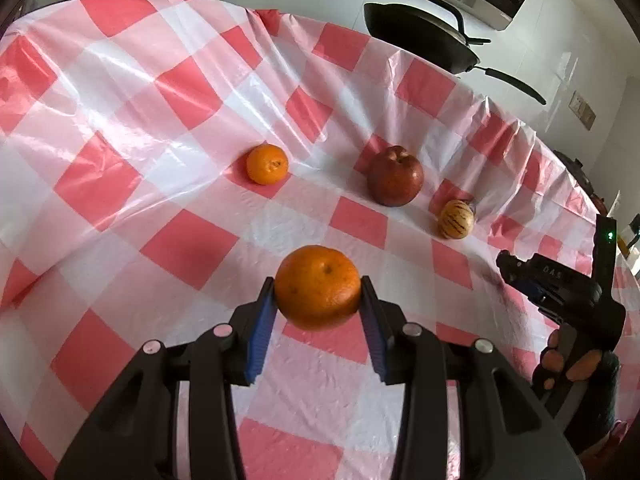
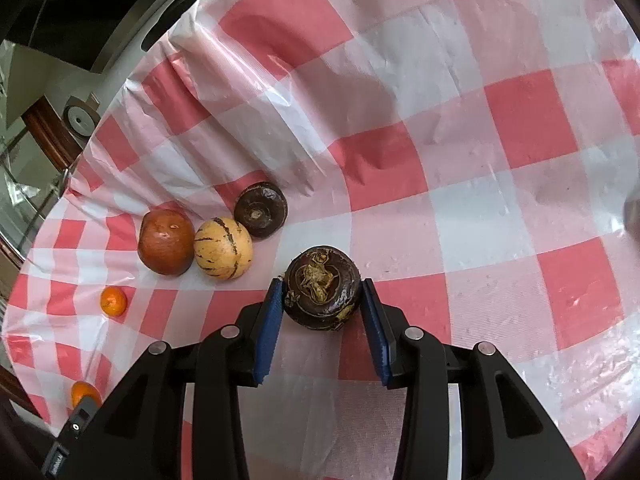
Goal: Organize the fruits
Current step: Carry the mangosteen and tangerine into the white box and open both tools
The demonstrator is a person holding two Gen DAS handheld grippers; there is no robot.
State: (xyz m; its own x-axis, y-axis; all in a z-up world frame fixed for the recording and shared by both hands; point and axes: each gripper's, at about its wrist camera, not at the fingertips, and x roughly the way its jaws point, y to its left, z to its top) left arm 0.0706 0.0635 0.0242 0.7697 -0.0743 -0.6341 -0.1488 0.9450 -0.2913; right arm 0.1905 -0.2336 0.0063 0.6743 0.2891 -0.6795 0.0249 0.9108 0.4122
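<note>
My left hand-held gripper (image 1: 318, 292) clamps a large orange (image 1: 318, 287) above the desk's red-and-white checked cloth (image 1: 160, 128). Beyond it lie a smaller orange (image 1: 267, 164) on the left, then a red apple (image 1: 395, 176) and a striped yellow fruit (image 1: 457, 219), perhaps a melon. My right hand-held gripper (image 2: 322, 300) grips a dark round fruit (image 2: 322, 288); another dark fruit (image 2: 261, 209) lies farther off.
</note>
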